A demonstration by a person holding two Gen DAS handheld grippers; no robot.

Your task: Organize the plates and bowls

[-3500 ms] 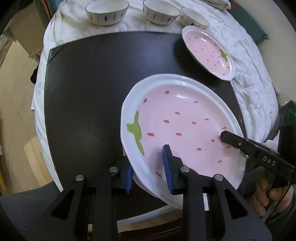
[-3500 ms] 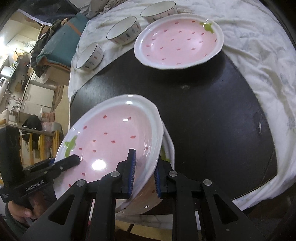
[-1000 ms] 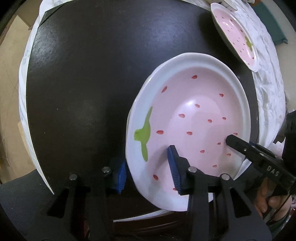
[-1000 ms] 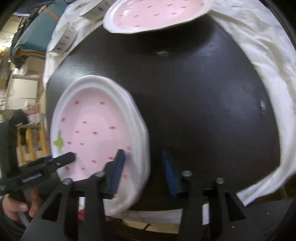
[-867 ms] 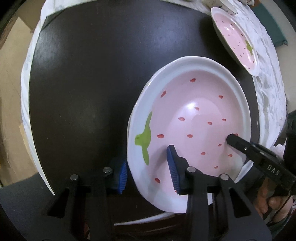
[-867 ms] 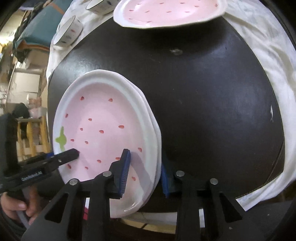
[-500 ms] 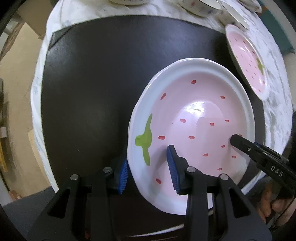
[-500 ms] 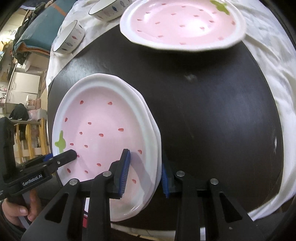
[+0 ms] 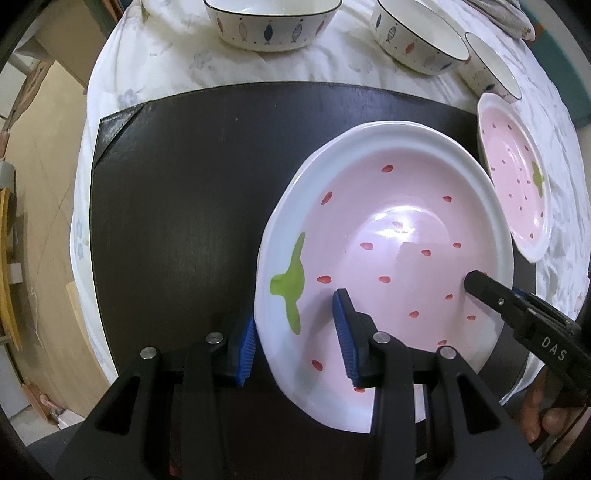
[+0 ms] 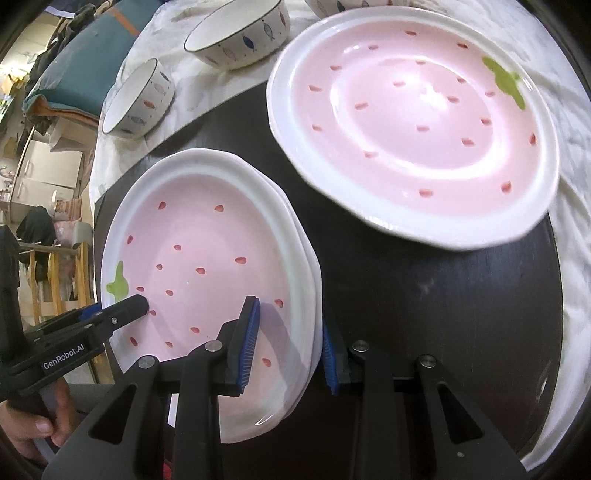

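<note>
A stack of pink strawberry plates (image 9: 388,236) is held over the black mat (image 9: 177,184); it also shows in the right wrist view (image 10: 207,251). My left gripper (image 9: 295,336) is shut on the stack's left rim. My right gripper (image 10: 290,339) is shut on its right rim. A second pink strawberry plate (image 10: 413,114) lies at the mat's far right edge, also visible in the left wrist view (image 9: 517,173). Three white fish-patterned bowls (image 9: 269,22) (image 9: 417,33) (image 9: 491,70) stand on the cloth behind the mat.
The mat lies on a round table with a white floral cloth (image 9: 159,62). Two of the bowls (image 10: 236,33) (image 10: 138,99) show in the right wrist view. A teal cushion (image 10: 77,55) lies beyond the table. The table's front edge is close under both grippers.
Both grippers have carried the plate stack forward and to the right, toward the single plate and the bowls, which now look larger and closer. The grips are unchanged.
</note>
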